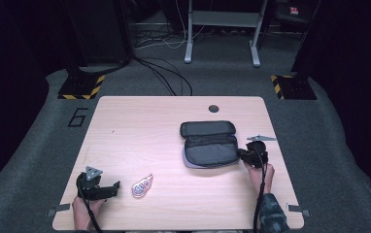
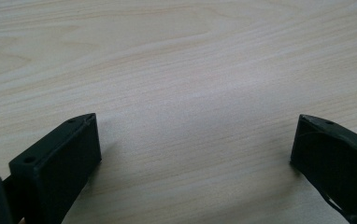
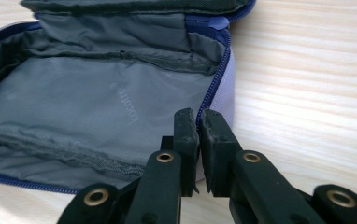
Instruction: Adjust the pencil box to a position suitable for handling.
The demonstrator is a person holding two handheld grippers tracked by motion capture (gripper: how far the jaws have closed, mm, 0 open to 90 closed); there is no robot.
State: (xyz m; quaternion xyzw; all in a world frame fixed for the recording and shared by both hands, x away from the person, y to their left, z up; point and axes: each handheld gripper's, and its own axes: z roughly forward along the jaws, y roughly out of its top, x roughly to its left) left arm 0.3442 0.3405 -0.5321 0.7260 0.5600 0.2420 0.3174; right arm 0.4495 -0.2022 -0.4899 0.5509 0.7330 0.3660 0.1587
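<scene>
Looking down from the high view, I have the right gripper [image 1: 245, 156] pressed up against the right end of the open pouch [image 1: 209, 143], which lies on the right half of the wooden table [image 1: 140, 126] with its lid folded back toward the far edge. In the right gripper view its jaws are pinched nearly together on the pouch's rim by the blue zipper [image 3: 210, 100] (the thin edge of fabric sits right at the pads, so I read it as clamped on the pouch). The grey lining [image 3: 97, 107] of the pouch lies exposed. My left gripper [image 1: 107, 190] rests low at the near left corner, jaws spread wide with bare wood between them. A small patterned packet [image 1: 142, 186] lies just beside it, apart from the pouch.
</scene>
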